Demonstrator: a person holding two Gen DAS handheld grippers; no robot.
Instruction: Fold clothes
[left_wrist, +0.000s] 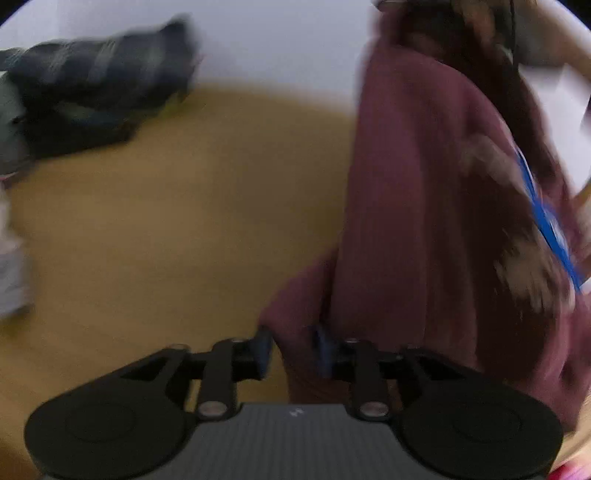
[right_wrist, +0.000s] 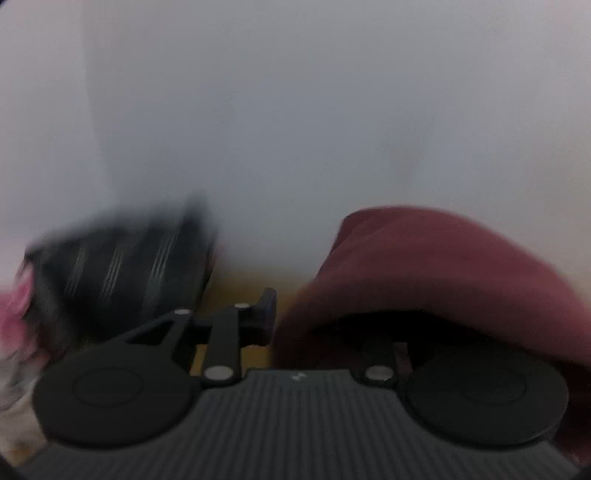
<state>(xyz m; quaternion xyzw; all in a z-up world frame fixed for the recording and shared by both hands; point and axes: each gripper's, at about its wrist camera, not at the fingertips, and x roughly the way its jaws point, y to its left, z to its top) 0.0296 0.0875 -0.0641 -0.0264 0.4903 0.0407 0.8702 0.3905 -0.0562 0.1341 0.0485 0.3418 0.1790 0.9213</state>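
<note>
A maroon garment (left_wrist: 424, 221) with a pale print and a blue stripe hangs blurred down the right of the left wrist view, above the wooden table (left_wrist: 166, 221). Its lower fold drops between the blue pads of my left gripper (left_wrist: 293, 350), whose jaws stand apart and do not visibly pinch it. In the right wrist view the same maroon garment (right_wrist: 443, 266) drapes over my right gripper (right_wrist: 295, 317) and hides its right finger. The left fingertip (right_wrist: 267, 310) shows well off centre, so these jaws also stand apart.
A pile of dark striped clothes (left_wrist: 92, 92) lies at the table's far left against the white wall, and is also in the right wrist view as dark clothes (right_wrist: 122, 266). Pink cloth (right_wrist: 14, 310) and pale grey cloth (left_wrist: 11, 280) sit at the left edges.
</note>
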